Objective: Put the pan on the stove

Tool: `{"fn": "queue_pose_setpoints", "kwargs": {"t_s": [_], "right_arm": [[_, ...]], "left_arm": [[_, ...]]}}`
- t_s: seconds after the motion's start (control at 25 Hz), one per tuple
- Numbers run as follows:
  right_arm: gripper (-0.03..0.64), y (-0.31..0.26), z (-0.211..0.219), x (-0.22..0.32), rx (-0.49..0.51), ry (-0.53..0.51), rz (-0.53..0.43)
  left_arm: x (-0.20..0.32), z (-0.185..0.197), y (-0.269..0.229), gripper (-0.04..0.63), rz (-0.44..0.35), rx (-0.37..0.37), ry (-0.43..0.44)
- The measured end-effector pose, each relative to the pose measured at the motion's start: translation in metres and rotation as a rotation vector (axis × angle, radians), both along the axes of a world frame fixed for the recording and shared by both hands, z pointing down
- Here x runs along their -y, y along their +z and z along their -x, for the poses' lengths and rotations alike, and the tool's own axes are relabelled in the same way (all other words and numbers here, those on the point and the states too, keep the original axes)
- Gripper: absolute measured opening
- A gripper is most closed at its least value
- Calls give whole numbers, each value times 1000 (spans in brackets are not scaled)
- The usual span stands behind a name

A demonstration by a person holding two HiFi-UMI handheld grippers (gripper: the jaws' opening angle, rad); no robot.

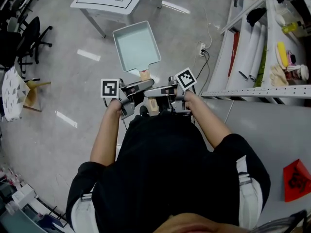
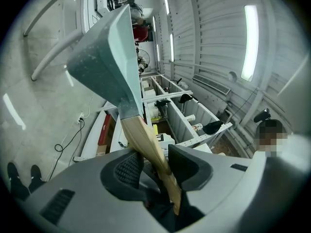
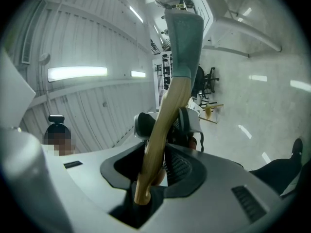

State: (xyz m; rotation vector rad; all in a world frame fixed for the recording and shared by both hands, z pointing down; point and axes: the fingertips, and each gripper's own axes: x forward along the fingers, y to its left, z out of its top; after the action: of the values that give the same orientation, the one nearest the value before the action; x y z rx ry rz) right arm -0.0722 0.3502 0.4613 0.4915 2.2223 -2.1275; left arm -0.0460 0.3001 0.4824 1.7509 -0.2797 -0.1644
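Both claws are on the tan wooden handle (image 1: 144, 74), close in front of our black top (image 1: 165, 169). To our right, a red sheet (image 1: 296, 180) carries dark characters, too small to read. The left gripper (image 2: 153, 165) clamps the handle between ribbed dark pads. The right gripper (image 3: 156, 163) pinches the same handle from the other side, so both are grasping it. Each carries a cube with black-and-white square markers (image 1: 110, 88).

The handle is smooth and flat and runs into the pale green square metal pan (image 1: 136, 45). The pan is shallow with a raised rim and a speckled underside. We hold it in the air over the glossy grey floor (image 1: 63, 81).

Past it stands a white table (image 1: 97, 4) with black outlines on top. White metal shelving (image 1: 252, 93) on the right holds white rolls (image 1: 255, 47).
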Motion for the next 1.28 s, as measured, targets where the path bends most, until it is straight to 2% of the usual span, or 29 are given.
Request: {"fn": "queue_pose_setpoints", "kwargs": {"t_s": [0.16,0.32,0.56,0.76,0.88,1.0,1.16,1.28], "right_arm": [[132,1,-28,8,21,-8,-13],[130,2,-51,13,31,-25,-38],[130,1,-67,25,43,-33,-59],[132,4,-74,46,46,-18,-52],[132,7,-76,65,45,-6,-49],[132,9,-77,89,42,2,-48],[132,10,-80,132,32,2,-49],[130,9,-79,170,22,6,-47]], "left_arm": [[7,-28,1,167,36,2,-13],[14,-52,-2,166,3,0,-9],[26,-66,-1,163,11,-2,-41],[47,-73,0,164,-19,-5,-33],[66,-72,8,163,-12,18,-32],[89,-75,8,164,-6,7,-28],[133,-80,4,164,-44,0,-11],[170,-79,5,164,-23,1,-9]]}}
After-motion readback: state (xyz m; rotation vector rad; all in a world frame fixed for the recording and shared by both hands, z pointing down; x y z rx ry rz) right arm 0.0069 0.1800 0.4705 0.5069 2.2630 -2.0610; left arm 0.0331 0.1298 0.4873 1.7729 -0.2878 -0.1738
